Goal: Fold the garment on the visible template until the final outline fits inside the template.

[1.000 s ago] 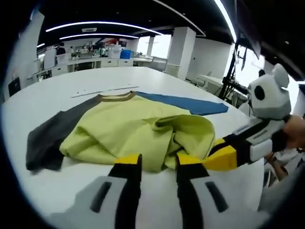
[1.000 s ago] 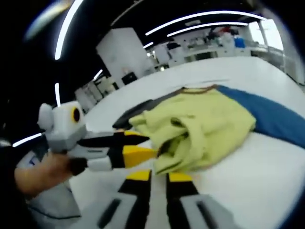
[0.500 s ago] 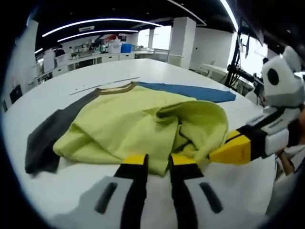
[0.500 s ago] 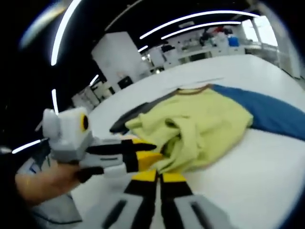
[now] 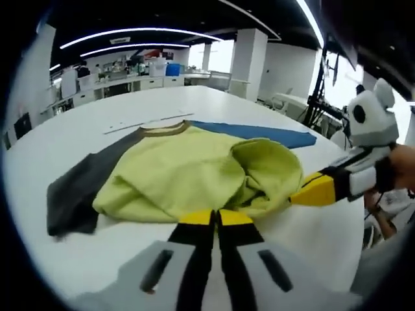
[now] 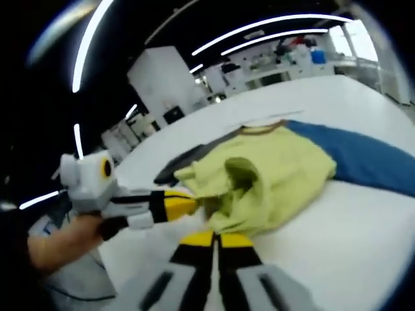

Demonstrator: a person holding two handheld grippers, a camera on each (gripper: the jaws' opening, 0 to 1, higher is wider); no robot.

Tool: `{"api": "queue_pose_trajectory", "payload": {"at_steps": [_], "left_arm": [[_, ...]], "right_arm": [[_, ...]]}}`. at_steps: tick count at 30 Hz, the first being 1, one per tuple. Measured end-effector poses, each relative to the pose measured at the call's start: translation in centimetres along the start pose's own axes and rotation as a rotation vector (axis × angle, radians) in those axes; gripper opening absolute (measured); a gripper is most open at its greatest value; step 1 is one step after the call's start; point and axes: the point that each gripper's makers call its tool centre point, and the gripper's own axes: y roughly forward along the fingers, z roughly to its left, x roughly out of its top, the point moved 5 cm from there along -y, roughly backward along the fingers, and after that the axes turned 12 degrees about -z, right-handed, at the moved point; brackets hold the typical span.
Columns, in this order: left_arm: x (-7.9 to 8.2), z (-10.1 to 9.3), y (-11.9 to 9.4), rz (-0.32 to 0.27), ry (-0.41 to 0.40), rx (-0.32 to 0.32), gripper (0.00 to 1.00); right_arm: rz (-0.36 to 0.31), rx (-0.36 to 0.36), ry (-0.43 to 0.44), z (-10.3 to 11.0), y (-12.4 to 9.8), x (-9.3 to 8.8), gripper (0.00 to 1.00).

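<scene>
Garment (image 5: pixel 188 172): yellow-green body with a brown collar, one dark grey sleeve (image 5: pixel 78 194) and one blue sleeve (image 5: pixel 259 134). It lies bunched on the white table (image 5: pixel 84 253), its near hem lifted into a rumpled fold. In the right gripper view we log the same garment (image 6: pixel 272 181), blue sleeve (image 6: pixel 363 162) trailing to the right.

Left gripper (image 5: pixel 214 219): jaws together, yellow tips at the near hem; we judge them pinched on cloth. It also enters the right gripper view (image 6: pixel 185 204) from the left, held by a hand (image 6: pixel 65 243), tip against the folded edge.

Right gripper (image 6: pixel 216 240): jaws together at the hem, seemingly nipping the fabric, though the contact is blurred. In the left gripper view it comes in from the right (image 5: pixel 311 191), tip touching the raised fold.

Open room: we note bare table on every side of the garment, widest beyond the collar and past the grey sleeve; the near table edge sits close behind both grippers.

Writing: we read none.

Surface and room: smooth white top; a pale strip (image 5: pixel 146 123) lies just beyond the collar. Behind are a white pillar (image 5: pixel 249 65), desks and curved ceiling lights (image 5: pixel 130 35).
</scene>
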Motion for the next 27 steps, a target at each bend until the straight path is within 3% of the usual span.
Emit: {"api": "queue_pose_trajectory", "payload": {"at_steps": [13,21,27], "left_arm": [[3.3,2.1,-4.9,-0.103,-0.042,0.052,0.0],[5.6,3.2,-8.1,-0.189,-0.071,0.088,0.0],[6.7,3.2,-10.3,-0.218,-0.059,0.097,0.0]], "right_arm": [[-0.008,0.052,-0.065,0.3,-1.6,1.5,0.0],[-0.059,0.073,-0.099,0.0,-3.4,4.3,0.0],[-0.06,0.1,-0.127,0.3,-5.3,5.9,0.0]]}}
